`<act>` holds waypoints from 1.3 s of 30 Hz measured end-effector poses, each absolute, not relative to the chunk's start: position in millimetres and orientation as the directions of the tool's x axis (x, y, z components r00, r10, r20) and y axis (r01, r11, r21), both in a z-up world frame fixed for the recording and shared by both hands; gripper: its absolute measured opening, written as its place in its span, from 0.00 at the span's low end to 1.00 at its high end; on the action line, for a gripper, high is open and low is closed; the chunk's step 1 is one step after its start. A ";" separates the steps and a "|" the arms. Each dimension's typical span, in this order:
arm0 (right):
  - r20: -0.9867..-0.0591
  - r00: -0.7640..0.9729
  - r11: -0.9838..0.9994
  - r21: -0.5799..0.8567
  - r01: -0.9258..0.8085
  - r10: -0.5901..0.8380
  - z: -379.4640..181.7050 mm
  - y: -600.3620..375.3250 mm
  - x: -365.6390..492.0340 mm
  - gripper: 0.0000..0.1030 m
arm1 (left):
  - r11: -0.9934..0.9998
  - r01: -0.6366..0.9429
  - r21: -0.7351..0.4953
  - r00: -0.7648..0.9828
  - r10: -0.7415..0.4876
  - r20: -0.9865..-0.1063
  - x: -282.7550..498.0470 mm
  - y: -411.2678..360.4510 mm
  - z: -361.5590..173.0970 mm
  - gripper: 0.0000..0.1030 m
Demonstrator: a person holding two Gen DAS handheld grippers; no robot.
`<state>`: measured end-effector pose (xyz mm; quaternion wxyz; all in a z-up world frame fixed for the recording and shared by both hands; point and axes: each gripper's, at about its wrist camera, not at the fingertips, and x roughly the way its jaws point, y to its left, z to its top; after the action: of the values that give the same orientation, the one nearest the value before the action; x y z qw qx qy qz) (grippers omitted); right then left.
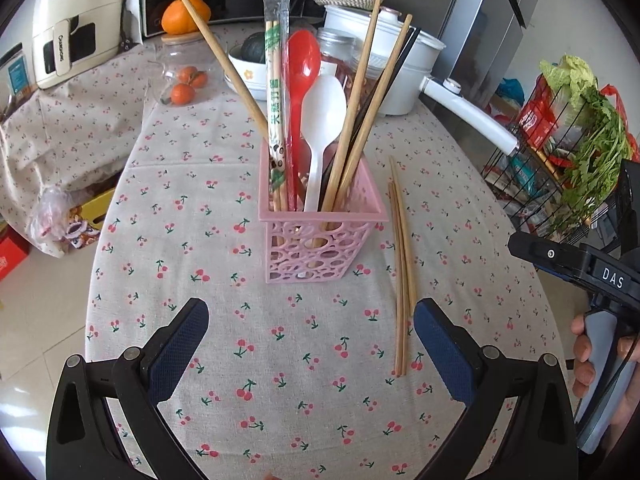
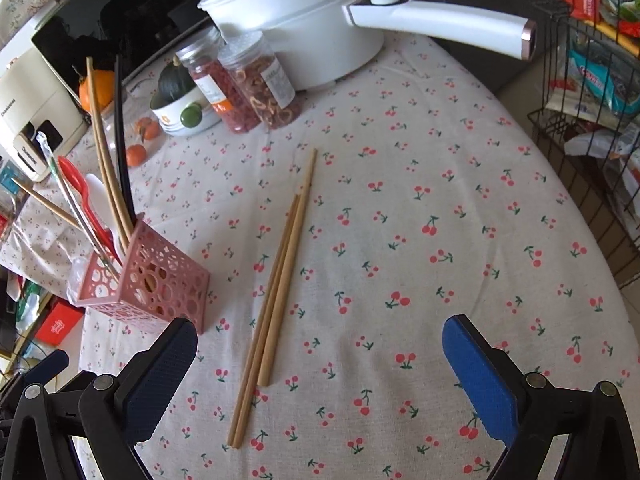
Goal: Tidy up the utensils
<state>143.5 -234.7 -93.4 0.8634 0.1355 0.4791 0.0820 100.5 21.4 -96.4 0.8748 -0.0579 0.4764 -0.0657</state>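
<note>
A pink perforated utensil basket stands mid-table, also in the right wrist view. It holds a red spoon, a white spoon, wrapped chopsticks, and several wooden and black chopsticks. Three loose wooden chopsticks lie on the cloth right of the basket; they also show in the right wrist view. My left gripper is open and empty, in front of the basket. My right gripper is open and empty, just behind the near ends of the loose chopsticks.
A white pot with a long handle, two jars, a bowl, oranges and an appliance stand at the back. A wire rack of groceries stands off the table's right edge. The right gripper's body shows at right.
</note>
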 end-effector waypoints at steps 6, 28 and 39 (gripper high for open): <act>-0.867 0.443 0.964 0.264 0.019 0.229 -125.6 -224.7 169.1 0.99 | 0.990 0.087 -0.113 0.504 -0.141 -0.852 99.1 16.5 -101.9 1.00; -0.897 0.408 0.981 0.193 0.011 0.172 -164.8 -185.6 221.2 0.42 | 0.985 0.104 -0.141 0.501 -0.174 -0.847 101.5 24.4 -92.7 0.99; -0.889 0.394 0.971 0.234 -0.043 0.232 -160.3 -182.1 215.0 0.25 | 0.960 0.168 -0.224 0.480 -0.278 -0.832 94.0 11.1 -89.1 0.79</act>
<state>215.0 -182.1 -160.3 0.8304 0.0867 0.5442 0.0827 94.0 11.1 -89.1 0.8585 -0.0558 0.4929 -0.1301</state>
